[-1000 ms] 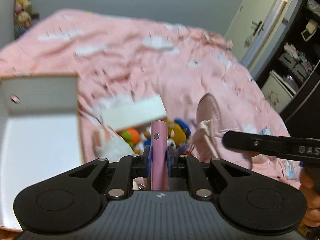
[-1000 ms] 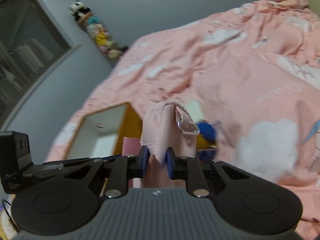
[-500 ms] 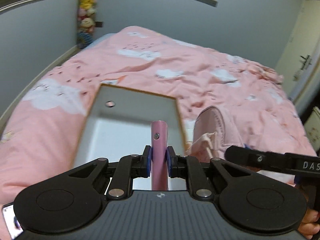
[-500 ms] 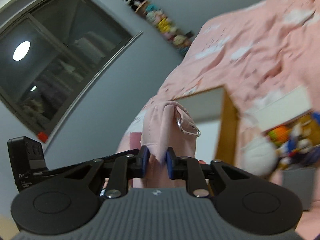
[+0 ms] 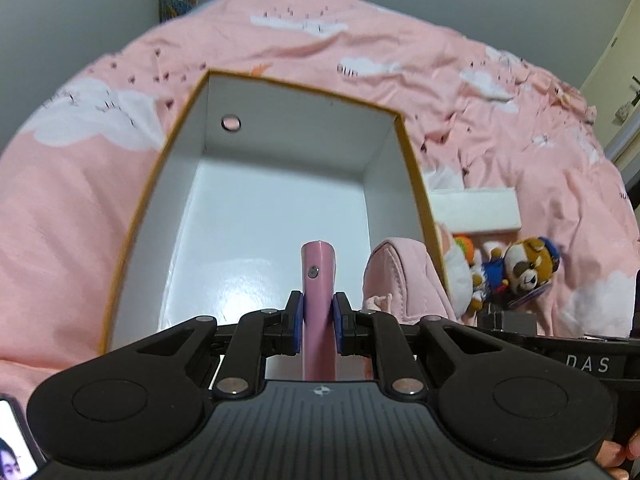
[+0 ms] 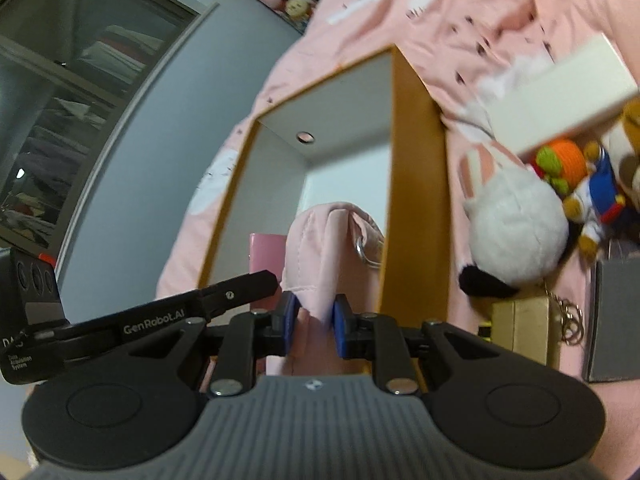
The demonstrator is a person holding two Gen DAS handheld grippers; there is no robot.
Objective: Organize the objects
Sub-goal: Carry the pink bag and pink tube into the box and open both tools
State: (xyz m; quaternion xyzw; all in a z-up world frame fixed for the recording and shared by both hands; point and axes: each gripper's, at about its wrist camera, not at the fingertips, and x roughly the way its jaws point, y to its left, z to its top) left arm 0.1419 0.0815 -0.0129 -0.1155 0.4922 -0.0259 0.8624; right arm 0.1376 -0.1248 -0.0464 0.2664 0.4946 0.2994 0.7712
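The left tool (image 5: 316, 322) is clamped on a smooth, glossy pink strap or handle (image 5: 318, 276), a stiff flat band with a small metal rivet, whose long axis runs straight toward twelve o'clock from the pads. The right tool (image 6: 314, 322) is clamped on a soft, stitched pink fabric pouch (image 6: 326, 248) with a metal ring (image 6: 362, 250) at its two o'clock edge; the pink band shows just to its nine o'clock, so both tools seem to carry one item between them. Directly ahead, at twelve o'clock from both, lies the open cardboard box (image 5: 412, 184), yellow-edged with matt white walls, a shiny white floor and a round finger hole in the far wall. The held item hangs over its near end, so the move is likely downward, and the left tool sits squarer over the opening. At three o'clock, plush toys (image 6: 516, 236) crowd the pink cloud-print bedspread (image 5: 80, 208).
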